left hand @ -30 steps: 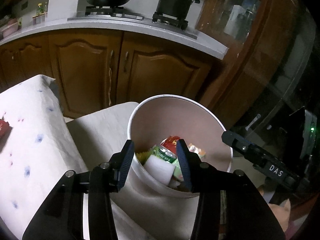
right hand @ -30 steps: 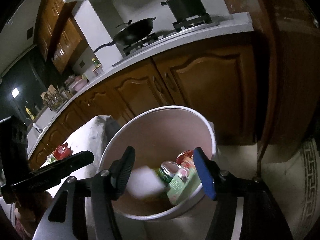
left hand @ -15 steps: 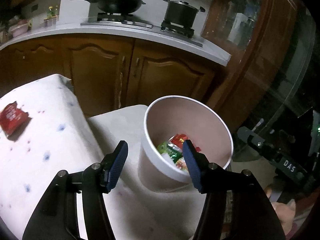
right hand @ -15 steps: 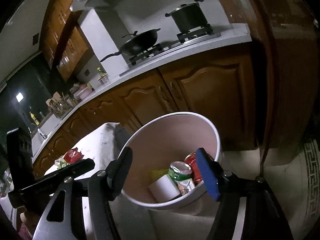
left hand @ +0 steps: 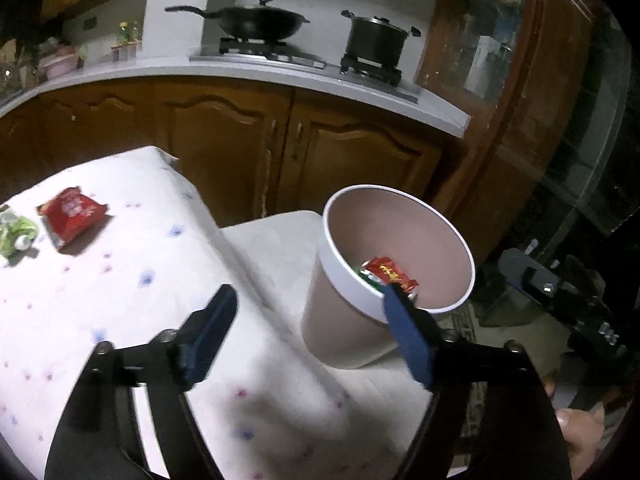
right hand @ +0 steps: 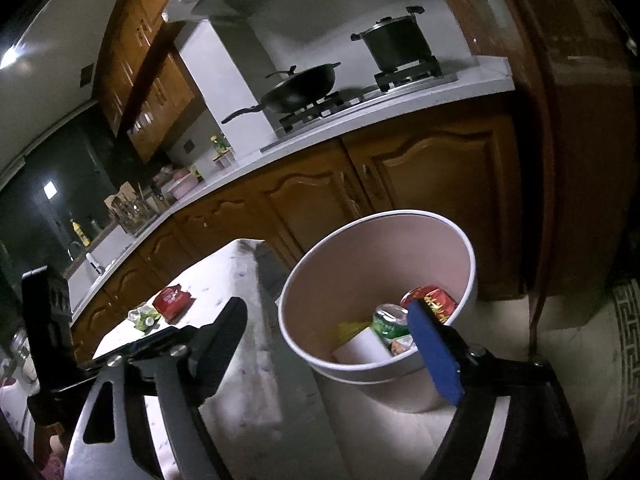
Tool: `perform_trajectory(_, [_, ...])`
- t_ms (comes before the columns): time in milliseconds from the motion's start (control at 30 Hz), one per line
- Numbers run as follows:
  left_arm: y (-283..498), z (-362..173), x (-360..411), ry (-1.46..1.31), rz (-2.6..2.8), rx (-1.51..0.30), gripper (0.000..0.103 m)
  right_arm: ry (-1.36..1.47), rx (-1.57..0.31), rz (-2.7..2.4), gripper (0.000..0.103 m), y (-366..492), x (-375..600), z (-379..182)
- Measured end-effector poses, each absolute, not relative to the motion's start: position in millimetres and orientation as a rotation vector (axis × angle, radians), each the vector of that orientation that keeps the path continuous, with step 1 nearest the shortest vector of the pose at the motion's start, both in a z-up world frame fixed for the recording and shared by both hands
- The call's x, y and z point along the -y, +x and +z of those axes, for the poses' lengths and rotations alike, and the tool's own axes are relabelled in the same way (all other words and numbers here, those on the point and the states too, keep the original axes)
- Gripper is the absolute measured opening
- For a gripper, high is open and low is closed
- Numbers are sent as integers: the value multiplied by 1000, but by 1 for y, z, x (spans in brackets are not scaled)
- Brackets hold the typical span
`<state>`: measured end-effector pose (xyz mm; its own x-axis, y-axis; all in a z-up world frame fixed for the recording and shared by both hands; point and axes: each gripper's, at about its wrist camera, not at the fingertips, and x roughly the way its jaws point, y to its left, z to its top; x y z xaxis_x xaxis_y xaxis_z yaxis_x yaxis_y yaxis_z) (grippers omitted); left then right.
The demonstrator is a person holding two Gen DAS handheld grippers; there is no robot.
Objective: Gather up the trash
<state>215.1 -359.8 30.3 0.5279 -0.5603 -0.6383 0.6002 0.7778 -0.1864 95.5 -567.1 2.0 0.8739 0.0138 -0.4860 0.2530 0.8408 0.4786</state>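
A white paper bucket (left hand: 348, 320) stands on a low cloth-covered surface; it also shows in the right wrist view (right hand: 380, 376). Inside lie a red wrapper (left hand: 390, 274), a green can (right hand: 388, 322) and a white cup (right hand: 362, 350). On the white tablecloth (left hand: 120, 280) lie a red snack packet (left hand: 72, 216) and a crushed green can (left hand: 14, 234); both also show in the right wrist view, the packet (right hand: 173, 301) beside the can (right hand: 144, 318). My left gripper (left hand: 308, 320) is open and empty, left of the bucket. My right gripper (right hand: 328, 336) is open and empty, in front of the bucket.
Brown kitchen cabinets (left hand: 224, 152) stand behind, under a white counter (left hand: 280, 76) with a wok (left hand: 256, 24) and a pot (left hand: 376, 40) on a stove. A wooden glass-door cabinet (left hand: 492, 80) stands to the right. A patterned rug (right hand: 624, 328) lies on the floor.
Both grippers have pulled back from the bucket and opened wider. The left view has swung left, bringing the red packet and crushed green can into sight. The white cup has settled inside the bucket.
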Motion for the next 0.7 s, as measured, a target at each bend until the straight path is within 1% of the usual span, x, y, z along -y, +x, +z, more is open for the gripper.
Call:
perform_trajectory(33, [212, 32, 355, 58, -684, -727, 88, 562, -493, -139, 98, 93, 564, 4])
perform_trajectory(67, [209, 34, 349, 53, -673, -709, 92, 561, -486, -149, 103, 91, 561, 5])
perform_trajectory(100, [206, 35, 345, 52, -663, -700, 95, 560, -474, -153, 103, 88, 557, 7])
perform_trajectory(133, [203, 36, 339, 53, -644, -689, 97, 555, -464, -154, 103, 86, 554, 9])
perform_trajectory(300, [189, 43, 314, 55, -584, -638, 100, 519, -436, -195, 103, 74, 534, 19])
perform_trajectory(700, [130, 42, 244, 54, -510, -554, 102, 383, -350, -265, 103, 31, 465, 29])
